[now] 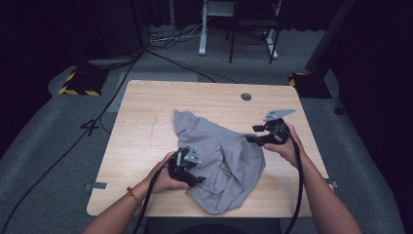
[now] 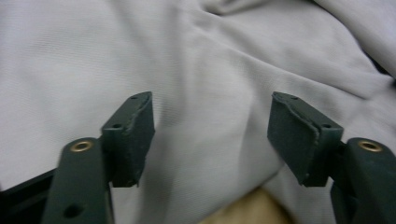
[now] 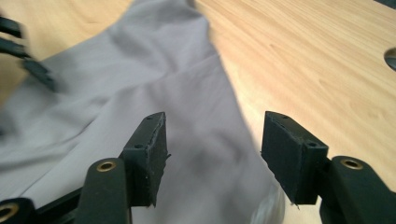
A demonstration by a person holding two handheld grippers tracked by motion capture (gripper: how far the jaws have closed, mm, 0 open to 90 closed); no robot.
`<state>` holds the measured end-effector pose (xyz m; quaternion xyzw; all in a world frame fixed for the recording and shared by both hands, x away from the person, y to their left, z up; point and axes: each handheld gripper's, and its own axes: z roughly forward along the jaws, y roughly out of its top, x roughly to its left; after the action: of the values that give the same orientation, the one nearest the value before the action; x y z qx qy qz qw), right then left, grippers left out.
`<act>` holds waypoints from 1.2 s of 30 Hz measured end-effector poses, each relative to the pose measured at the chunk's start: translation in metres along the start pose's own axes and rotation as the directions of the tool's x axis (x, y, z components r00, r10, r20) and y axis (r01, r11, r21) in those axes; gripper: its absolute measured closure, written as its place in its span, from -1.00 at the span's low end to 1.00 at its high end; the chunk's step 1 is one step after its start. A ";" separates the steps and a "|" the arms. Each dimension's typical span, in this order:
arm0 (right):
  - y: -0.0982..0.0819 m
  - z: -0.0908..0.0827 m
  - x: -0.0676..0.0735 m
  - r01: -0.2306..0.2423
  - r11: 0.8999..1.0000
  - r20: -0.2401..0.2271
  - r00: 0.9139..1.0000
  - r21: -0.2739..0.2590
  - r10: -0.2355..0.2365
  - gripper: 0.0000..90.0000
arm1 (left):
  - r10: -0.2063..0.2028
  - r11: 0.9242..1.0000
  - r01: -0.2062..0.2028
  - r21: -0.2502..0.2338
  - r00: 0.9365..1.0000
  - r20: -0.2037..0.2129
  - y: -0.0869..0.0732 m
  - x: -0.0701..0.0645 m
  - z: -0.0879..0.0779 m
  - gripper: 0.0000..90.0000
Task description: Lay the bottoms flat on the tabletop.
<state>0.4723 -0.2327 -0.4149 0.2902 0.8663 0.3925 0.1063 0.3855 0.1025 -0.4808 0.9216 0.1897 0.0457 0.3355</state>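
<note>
A crumpled grey garment [image 1: 221,161] lies on the wooden table [image 1: 141,141], reaching from the middle to the front edge. My left gripper [image 1: 198,179] sits at the cloth's left side, low over it, jaws open and nothing between the pads [image 2: 135,135]. Grey fabric [image 2: 210,84] spreads under and beyond those jaws. My right gripper [image 1: 251,134] hovers at the garment's right edge, also open and empty. In the right gripper view the cloth [image 3: 140,93] runs away from the open jaws, with bare wood [image 3: 317,60] to the right.
A round cable hole [image 1: 246,96] is near the table's far edge. Bare tabletop lies left of and behind the garment. Cables [image 1: 122,92] trail over the grey floor, and a desk frame [image 1: 234,29] stands beyond the table.
</note>
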 end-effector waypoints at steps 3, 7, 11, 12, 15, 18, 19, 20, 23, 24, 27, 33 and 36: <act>0.016 0.032 -0.008 0.002 0.999 0.004 1.000 0.052 -0.002 -0.12 | -0.044 0.999 0.044 -0.001 0.995 -0.092 -0.006 0.013 -0.004 -0.39; 0.020 0.074 -0.009 0.019 0.986 0.001 1.000 0.168 -0.020 -0.16 | -0.102 0.995 0.098 -0.035 0.989 -0.108 -0.014 0.025 -0.005 -0.41; 0.016 0.099 -0.002 0.034 0.968 -0.016 0.999 0.247 -0.031 -0.04 | -0.110 0.994 0.108 -0.025 0.989 -0.098 -0.017 0.031 -0.002 -0.41; 0.015 0.100 -0.001 0.040 0.967 -0.018 0.999 0.252 -0.037 0.03 | -0.108 0.994 0.107 -0.024 0.990 -0.093 -0.018 0.031 -0.001 -0.42; 0.012 0.101 -0.001 0.038 0.965 0.010 0.999 0.261 -0.042 0.27 | -0.107 0.994 0.105 -0.029 0.991 -0.084 -0.018 0.032 0.000 -0.43; 0.011 0.101 -0.003 0.039 0.962 0.050 0.997 0.269 -0.054 0.24 | -0.091 0.995 0.088 -0.046 0.993 -0.073 -0.020 0.035 0.001 -0.45; 0.011 0.102 -0.003 0.033 0.962 0.057 0.997 0.270 -0.050 0.22 | -0.091 0.995 0.087 -0.055 0.994 -0.066 -0.021 0.036 0.001 -0.46; 0.011 0.102 -0.004 0.031 0.963 0.055 0.997 0.267 -0.047 0.26 | -0.091 0.995 0.087 -0.055 0.994 -0.066 -0.021 0.036 0.001 -0.46; 0.010 0.103 -0.002 0.042 0.966 0.033 0.998 0.257 -0.052 0.54 | -0.092 0.993 0.086 -0.086 0.993 -0.072 -0.023 0.040 0.003 -0.46; 0.010 0.103 0.000 0.048 0.967 0.031 0.998 0.251 -0.058 0.66 | -0.098 0.992 0.091 -0.091 0.992 -0.075 -0.024 0.041 0.003 -0.46; 0.011 0.104 0.003 0.074 0.968 0.022 0.996 0.239 -0.081 0.91 | -0.100 0.991 0.093 -0.098 0.992 -0.077 -0.024 0.041 0.004 -0.46; 0.018 0.091 0.007 0.069 0.988 0.030 0.997 0.141 -0.074 1.00 | -0.107 0.990 0.098 -0.106 0.991 -0.082 -0.025 0.041 0.004 -0.46; 0.030 0.071 0.020 0.088 0.995 0.000 0.996 0.047 -0.088 1.00 | -0.109 0.989 0.099 -0.109 0.990 -0.088 -0.025 0.041 0.004 -0.46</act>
<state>0.4983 -0.1615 -0.4392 0.2547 0.8871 0.3667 0.1173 0.4160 0.1329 -0.5018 0.8885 0.2506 0.0813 0.3757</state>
